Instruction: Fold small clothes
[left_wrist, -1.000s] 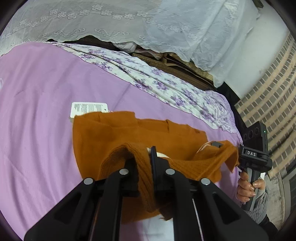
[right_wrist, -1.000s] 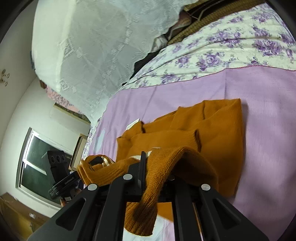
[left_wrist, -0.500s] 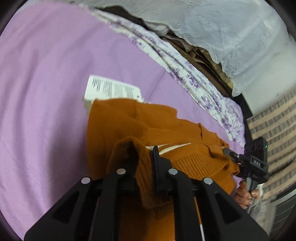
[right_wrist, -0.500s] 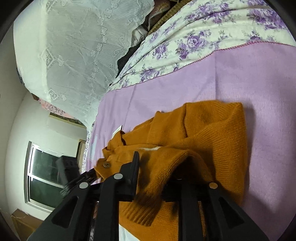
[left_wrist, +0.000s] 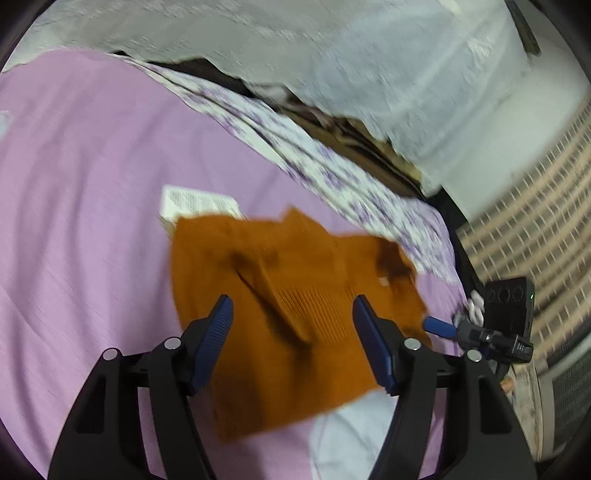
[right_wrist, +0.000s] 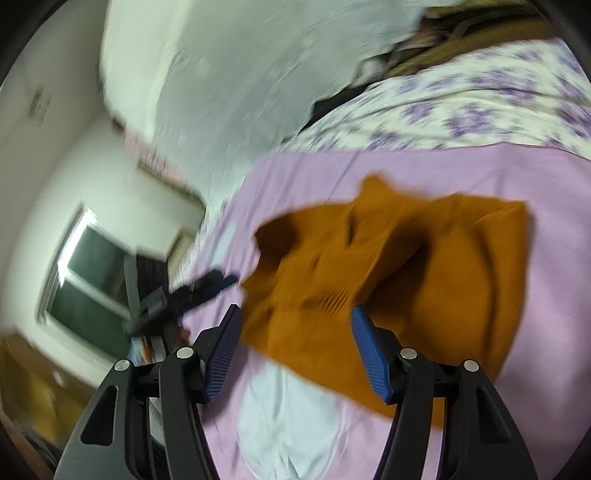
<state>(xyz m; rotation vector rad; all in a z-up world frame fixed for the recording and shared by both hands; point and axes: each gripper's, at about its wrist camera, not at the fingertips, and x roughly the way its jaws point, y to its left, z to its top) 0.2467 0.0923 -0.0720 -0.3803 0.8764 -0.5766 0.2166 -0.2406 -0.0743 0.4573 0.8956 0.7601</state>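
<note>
The white tag (left_wrist: 197, 202) beside the orange garment (left_wrist: 295, 314) carries print too blurred to read.

A bed (left_wrist: 74, 177) under a lilac sheet carries an orange knitted garment (left_wrist: 295, 314), folded near its middle. A white printed tag (left_wrist: 195, 201) lies at the garment's far left corner, a floral cover (left_wrist: 332, 173) beyond.

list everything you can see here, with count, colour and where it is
sweater: 1, rust orange, lying on the purple sheet, released
paper tag: 1, white with print, at the sweater's far left corner
sheet: 1, lilac purple, covering the bed
floral cloth: 1, white with purple flowers, along the far edge
lace cloth: 1, white, behind the bed
window: 1, dark, left wall
left hand-held gripper: 1, black with blue pads, open, just released
right hand-held gripper: 1, same, open, just released
</note>
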